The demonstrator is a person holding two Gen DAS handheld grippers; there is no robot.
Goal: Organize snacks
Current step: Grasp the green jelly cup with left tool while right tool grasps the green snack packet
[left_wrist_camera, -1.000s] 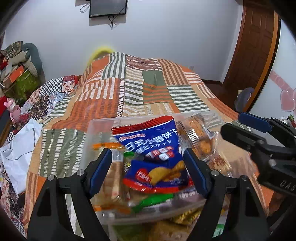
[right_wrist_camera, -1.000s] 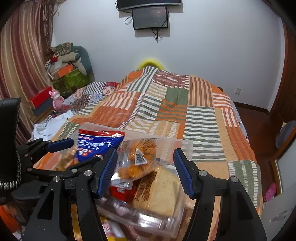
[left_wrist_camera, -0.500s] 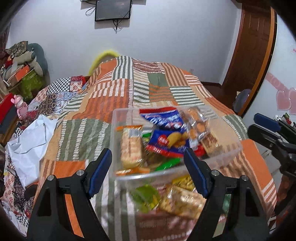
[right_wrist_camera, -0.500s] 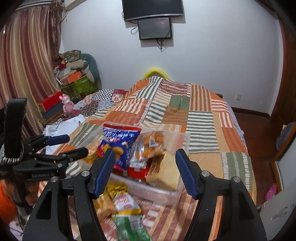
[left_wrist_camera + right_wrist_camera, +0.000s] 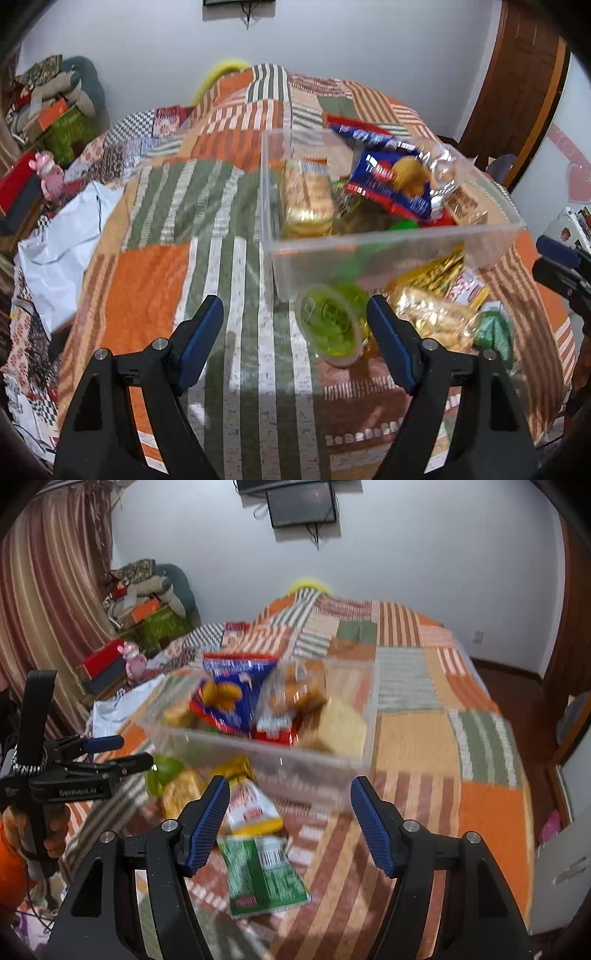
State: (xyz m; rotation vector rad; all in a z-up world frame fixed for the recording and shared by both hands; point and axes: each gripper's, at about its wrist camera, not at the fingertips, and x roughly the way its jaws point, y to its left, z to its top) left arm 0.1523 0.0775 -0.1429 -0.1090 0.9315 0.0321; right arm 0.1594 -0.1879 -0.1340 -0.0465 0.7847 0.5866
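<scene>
We find the left gripper (image 5: 295, 338) spread wide with nothing between its pads, only bare quilt (image 5: 155, 291) beneath. The right gripper (image 5: 290, 823) is likewise apart and empty, pinching nothing. Taking the clear bin (image 5: 388, 243) as our landmark: it sits on the quilt just beyond both sets of fingers, already stocked with a blue biscuit bag (image 5: 391, 181), a wrapped cake (image 5: 306, 199) and other packets. On the near side of the bin, loose items remain: a green jelly cup (image 5: 330, 325) just beside the left gripper's right-hand finger, a gold-wrapped packet (image 5: 432, 321) next to it, a yellow-and-white packet (image 5: 251, 805) and a green packet (image 5: 264, 875) lying in front of the bin.

We judge the step in hand to be selection of the next loose snack. The next move calls for centring a gripper over one item, lowering, and closing gently: the cup looks crushable, the flat packets call for a low approach.
</scene>
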